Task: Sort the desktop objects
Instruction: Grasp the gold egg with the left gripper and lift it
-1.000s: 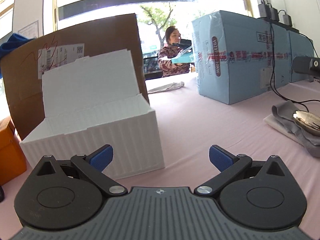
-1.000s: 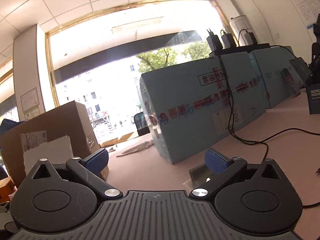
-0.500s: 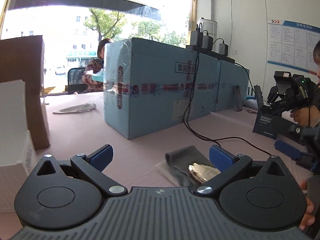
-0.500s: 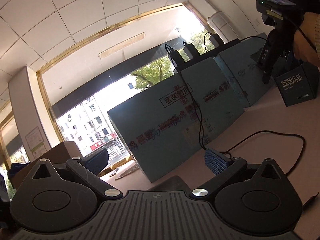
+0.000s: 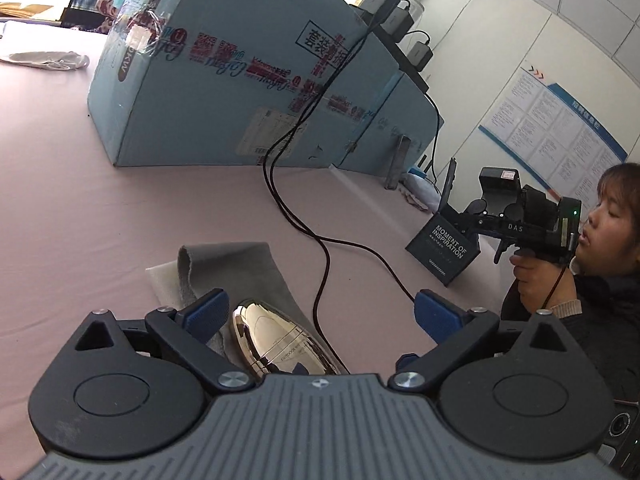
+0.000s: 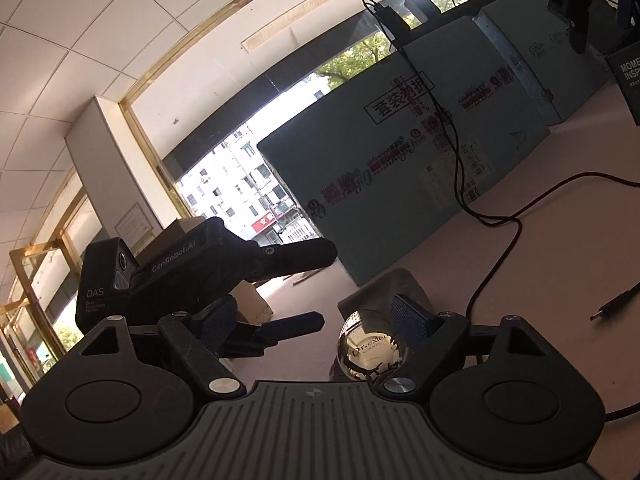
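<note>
Table (image 5: 100, 200): pink cover, wide. Blue cartons (image 5: 240, 72) along the far side, black cable (image 5: 320, 240) trailing down from them across the surface. Dark box (image 5: 444, 248) at the right edge.

Grey cloth (image 5: 240, 268): folded, lying flat on the table just left of the cable.

Shiny case (image 5: 276, 344): rests on the cloth, long axis pointing away from the left camera. Oval, domed, mirror-polished gold-silver shell with small lettering; in the right view (image 6: 370, 354) it reflects the room.

Handling, judged: rigid shell, probably light. Polished curve looks slippery, so pads should close across the narrow width near mid-length, not on the tapered tip. Cloth beneath is soft and may drag along if caught.

Left gripper (image 5: 320, 312): jaws spread wide, holding nothing; case lies between them, close to the left pad.

Right gripper (image 6: 316, 316): also wide apart and empty; case sits beside its right pad. Whether it touches, cannot tell.
</note>
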Demonstrator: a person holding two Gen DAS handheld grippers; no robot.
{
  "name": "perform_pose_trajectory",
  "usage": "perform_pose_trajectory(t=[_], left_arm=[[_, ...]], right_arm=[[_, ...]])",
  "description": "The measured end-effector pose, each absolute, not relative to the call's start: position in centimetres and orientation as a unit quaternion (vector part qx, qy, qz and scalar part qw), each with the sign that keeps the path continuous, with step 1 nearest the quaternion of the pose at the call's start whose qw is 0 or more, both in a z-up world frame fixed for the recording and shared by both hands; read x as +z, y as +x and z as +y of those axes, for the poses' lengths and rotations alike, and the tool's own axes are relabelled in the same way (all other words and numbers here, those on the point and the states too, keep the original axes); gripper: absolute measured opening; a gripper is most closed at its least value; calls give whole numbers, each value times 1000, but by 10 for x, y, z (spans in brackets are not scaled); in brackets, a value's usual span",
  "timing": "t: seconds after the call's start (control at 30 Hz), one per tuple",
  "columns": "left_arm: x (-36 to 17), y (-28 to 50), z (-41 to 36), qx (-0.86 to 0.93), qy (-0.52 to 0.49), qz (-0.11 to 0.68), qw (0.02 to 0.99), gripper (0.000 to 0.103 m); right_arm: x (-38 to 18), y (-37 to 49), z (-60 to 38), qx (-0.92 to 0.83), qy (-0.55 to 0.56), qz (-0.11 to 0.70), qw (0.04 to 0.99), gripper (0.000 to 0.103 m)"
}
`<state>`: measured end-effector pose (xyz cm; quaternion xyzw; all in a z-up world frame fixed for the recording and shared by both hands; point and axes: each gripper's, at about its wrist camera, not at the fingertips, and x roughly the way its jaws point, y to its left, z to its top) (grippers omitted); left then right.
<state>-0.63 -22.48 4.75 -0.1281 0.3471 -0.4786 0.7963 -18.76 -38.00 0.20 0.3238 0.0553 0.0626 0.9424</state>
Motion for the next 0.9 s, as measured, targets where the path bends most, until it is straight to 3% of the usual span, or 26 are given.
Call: perform_pose_trajectory(t=[0.03, 0.1, 0.17, 0.47, 0.63, 0.77, 0.87, 0.9], left_arm=[[47, -6, -228, -481, -123, 349, 795, 98], [43, -5, -231, -477, -117, 357, 795, 95], [37, -2, -231, -470, -107, 364, 797, 91], [26, -1, -240, -465, -69, 373, 800, 86], [22, -1, -239, -459, -54, 368, 807, 72], [20, 0, -239, -459, -50, 367, 808, 69], [19, -1, -240, -459, -45, 364, 809, 67], [19, -1, -240, -459, -43, 363, 810, 66]], right_arm=[[2, -184, -379, 62, 323, 65, 942, 76], [0, -177, -377, 57, 325, 90, 940, 60], [-1, -172, -374, 51, 321, 108, 940, 57], [-3, -160, -360, -4, 287, 161, 944, 62], [-4, -151, -352, -11, 258, 189, 947, 62], [-3, -141, -341, -27, 216, 211, 953, 62], [-1, -135, -331, -43, 179, 224, 957, 61], [0, -134, -329, -49, 169, 227, 958, 56]])
